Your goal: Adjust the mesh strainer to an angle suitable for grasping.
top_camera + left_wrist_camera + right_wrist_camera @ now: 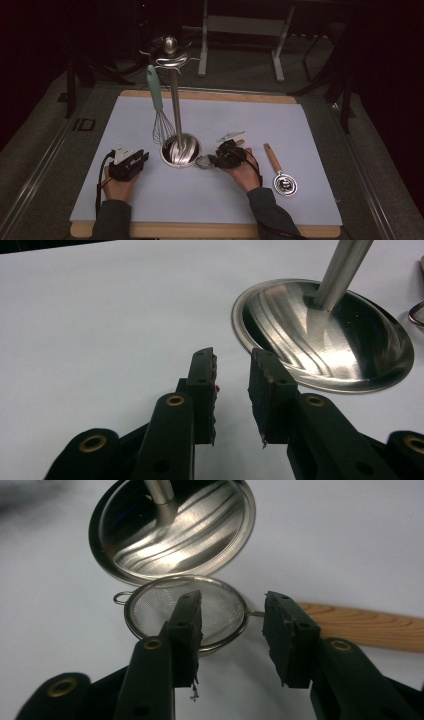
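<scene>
A steel utensil stand has a round base and a tall pole with hooks on top. A whisk with a teal handle hangs from a hook. A small mesh strainer with a wooden handle lies on the mat against the base's right edge. My right gripper is low over it and open. One jaw is over the mesh bowl and the other is past the rim beside the handle's neck, and neither pad presses on it. My left gripper is open with nothing between its jaws, just left of the base.
A second wooden-handled utensil with a round steel head lies right of my right hand. A small white piece sits behind the right gripper. The pale mat covers a wooden board. Dark floor and a metal frame lie beyond.
</scene>
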A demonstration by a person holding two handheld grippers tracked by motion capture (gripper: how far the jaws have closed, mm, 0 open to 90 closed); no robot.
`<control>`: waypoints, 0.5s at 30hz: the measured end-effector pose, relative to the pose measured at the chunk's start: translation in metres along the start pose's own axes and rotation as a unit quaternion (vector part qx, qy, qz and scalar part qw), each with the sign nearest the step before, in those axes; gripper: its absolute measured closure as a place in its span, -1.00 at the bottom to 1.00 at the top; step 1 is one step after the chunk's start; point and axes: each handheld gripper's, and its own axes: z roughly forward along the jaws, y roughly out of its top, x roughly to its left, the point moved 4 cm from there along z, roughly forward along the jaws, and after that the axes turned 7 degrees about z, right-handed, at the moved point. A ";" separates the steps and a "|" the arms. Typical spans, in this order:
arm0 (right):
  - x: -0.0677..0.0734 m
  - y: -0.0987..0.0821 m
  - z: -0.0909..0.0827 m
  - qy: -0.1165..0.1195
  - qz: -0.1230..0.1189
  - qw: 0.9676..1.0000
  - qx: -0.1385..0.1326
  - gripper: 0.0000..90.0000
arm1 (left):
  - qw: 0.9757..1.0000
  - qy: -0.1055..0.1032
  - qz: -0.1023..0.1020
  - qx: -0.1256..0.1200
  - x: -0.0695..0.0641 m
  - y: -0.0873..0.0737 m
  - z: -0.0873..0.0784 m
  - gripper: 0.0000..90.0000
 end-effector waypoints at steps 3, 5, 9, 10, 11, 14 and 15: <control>-0.002 -0.001 0.001 0.012 0.019 1.000 0.002 0.37 | 1.000 0.000 0.000 0.001 0.000 0.000 0.000 0.60; -0.003 -0.001 0.003 0.017 0.031 0.999 0.004 0.39 | 1.000 0.000 0.000 0.001 0.000 0.000 0.000 0.60; -0.004 -0.002 0.008 0.028 0.051 0.998 0.017 0.41 | 1.000 0.000 -0.001 0.000 0.000 0.000 0.000 0.60; -0.005 -0.002 0.009 0.029 0.055 0.998 0.020 0.41 | 1.000 0.000 -0.001 -0.001 0.000 0.000 0.000 0.60; -0.005 -0.003 0.011 0.027 0.059 0.998 0.021 0.42 | 1.000 0.000 -0.001 -0.001 0.000 0.000 0.000 0.60; -0.008 -0.003 0.011 0.033 0.077 0.996 0.023 0.47 | 1.000 0.000 -0.001 -0.001 0.000 0.000 0.000 0.60; -0.009 -0.003 0.011 0.031 0.082 0.996 0.026 0.51 | 1.000 0.000 0.000 0.000 0.000 0.000 0.000 0.60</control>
